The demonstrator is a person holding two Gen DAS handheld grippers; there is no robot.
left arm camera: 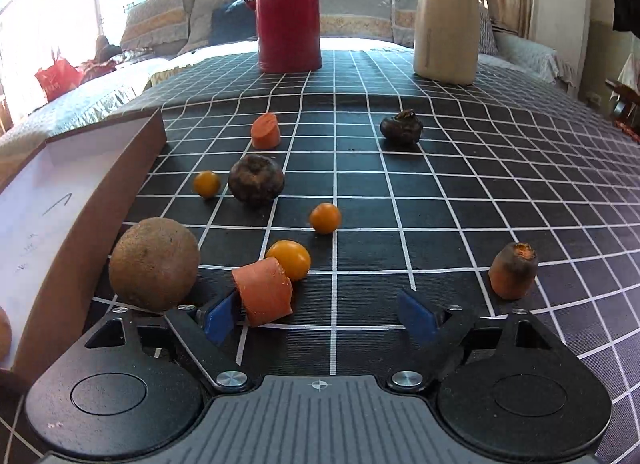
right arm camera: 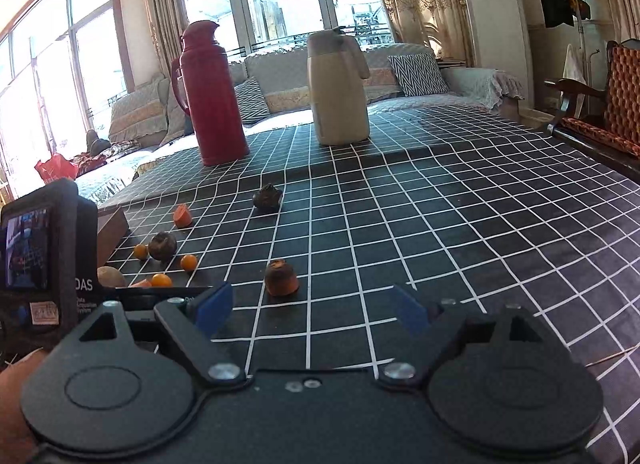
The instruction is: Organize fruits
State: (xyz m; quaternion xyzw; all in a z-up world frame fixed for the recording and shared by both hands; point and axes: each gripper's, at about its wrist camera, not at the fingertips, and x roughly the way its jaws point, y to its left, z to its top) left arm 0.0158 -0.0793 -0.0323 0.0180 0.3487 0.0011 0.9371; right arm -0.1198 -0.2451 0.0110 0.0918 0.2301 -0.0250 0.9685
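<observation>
My left gripper [left arm camera: 320, 314] is open and low over the checked tablecloth. A carrot chunk [left arm camera: 264, 292] lies just inside its left finger, with a yellow-orange small fruit [left arm camera: 290, 260] behind it. A brown round fruit [left arm camera: 154, 264] sits to the left beside a cardboard box [left arm camera: 92, 199]. Further off lie two small orange fruits [left arm camera: 325, 217] [left arm camera: 206, 183], a dark round fruit [left arm camera: 256, 179], another carrot chunk [left arm camera: 265, 131], a dark wrinkled fruit [left arm camera: 401, 127] and a carrot stub [left arm camera: 513, 270]. My right gripper [right arm camera: 310, 310] is open and empty, the carrot stub [right arm camera: 281, 278] just ahead.
A red thermos [left arm camera: 288, 7] and a cream jug [left arm camera: 448, 19] stand at the table's far side. Sofas and windows lie beyond. The left gripper's body with its small screen [right arm camera: 40, 264] shows at the left of the right wrist view.
</observation>
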